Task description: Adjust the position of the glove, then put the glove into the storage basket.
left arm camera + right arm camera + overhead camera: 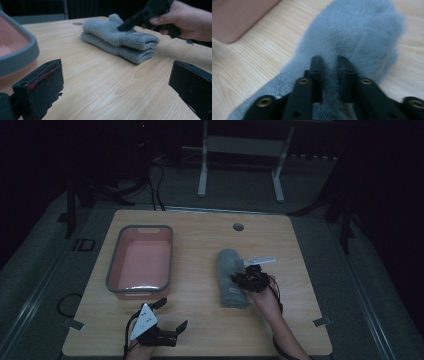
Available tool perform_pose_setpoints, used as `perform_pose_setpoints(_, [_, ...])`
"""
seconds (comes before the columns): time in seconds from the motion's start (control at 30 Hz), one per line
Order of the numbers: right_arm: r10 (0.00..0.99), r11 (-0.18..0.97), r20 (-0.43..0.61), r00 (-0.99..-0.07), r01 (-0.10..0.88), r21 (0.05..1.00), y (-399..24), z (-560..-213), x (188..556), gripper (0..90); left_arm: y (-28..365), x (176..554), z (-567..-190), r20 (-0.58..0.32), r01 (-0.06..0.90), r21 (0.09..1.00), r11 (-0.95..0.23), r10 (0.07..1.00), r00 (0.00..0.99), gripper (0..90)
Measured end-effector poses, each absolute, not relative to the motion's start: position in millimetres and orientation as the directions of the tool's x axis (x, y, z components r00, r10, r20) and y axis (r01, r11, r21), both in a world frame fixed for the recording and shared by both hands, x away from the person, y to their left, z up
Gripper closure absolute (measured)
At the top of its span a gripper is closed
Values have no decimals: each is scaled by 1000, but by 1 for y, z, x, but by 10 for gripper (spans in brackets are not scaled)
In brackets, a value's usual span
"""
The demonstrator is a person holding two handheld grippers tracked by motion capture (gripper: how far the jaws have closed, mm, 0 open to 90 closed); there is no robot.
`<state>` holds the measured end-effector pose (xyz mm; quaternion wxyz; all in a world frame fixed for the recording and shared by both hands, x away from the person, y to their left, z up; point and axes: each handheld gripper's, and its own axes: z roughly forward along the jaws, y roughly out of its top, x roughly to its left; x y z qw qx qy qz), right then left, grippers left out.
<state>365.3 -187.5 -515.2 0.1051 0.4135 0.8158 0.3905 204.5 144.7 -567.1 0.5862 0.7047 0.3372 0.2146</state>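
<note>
The right gripper (pixel 239 277) is sitting down on the grey mittens (pixel 231 276), a stacked pair lying right of centre on the counter (pixel 200 320). Its fingers (pixel 316 65) are pressing into the fuzzy top mitten with a ridge of fabric bunched between them; they are a little apart, and I cannot tell whether they are truly clamping it. The left gripper (pixel 173 314) is resting near the front edge of the counter, its fingers (pixel 41 82) standing wide apart with nothing but bare wood between them. The pink tub (pixel 116 265) with the grey rim is sitting at the left, well apart from the mittens.
</note>
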Motion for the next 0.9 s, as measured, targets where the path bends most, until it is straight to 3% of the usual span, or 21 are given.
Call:
perform_pose_setpoints(0.1, [738, 373, 129, -662, 560, 740, -192, -507, 361, 587, 143, 204, -567, -83, 215, 973, -90, 727, 682, 1])
perform_pose_setpoints(0.27, [746, 366, 120, -655, 555, 747, -202, -499, 357, 510, 136, 204, -565, -60, 229, 964, -138, 721, 690, 1])
perform_pose_setpoints(0.33, [753, 347, 123, -647, 547, 762, -213, -493, 355, 375, 130, 204, -561, -64, 244, 958, -153, 711, 700, 1])
perform_pose_setpoints(0.53, [732, 369, 122, -670, 540, 756, -225, -487, 352, 150, 115, 208, -553, -95, 298, 939, -173, 702, 706, 1])
perform_pose_setpoints(0.7, [695, 367, 128, -707, 502, 783, -231, -482, 348, 145, 107, 217, -544, -115, 315, 935, -164, 699, 705, 1])
perform_pose_setpoints(0.83, [693, 348, 50, -720, 394, 850, -238, -474, 342, 190, 94, 232, -530, -110, 327, 926, -190, 691, 714, 1])
perform_pose_setpoints(0.9, [691, 316, 108, -714, 433, 844, -243, -467, 343, 194, 88, 240, -525, -108, 333, 921, -202, 687, 718, 1])
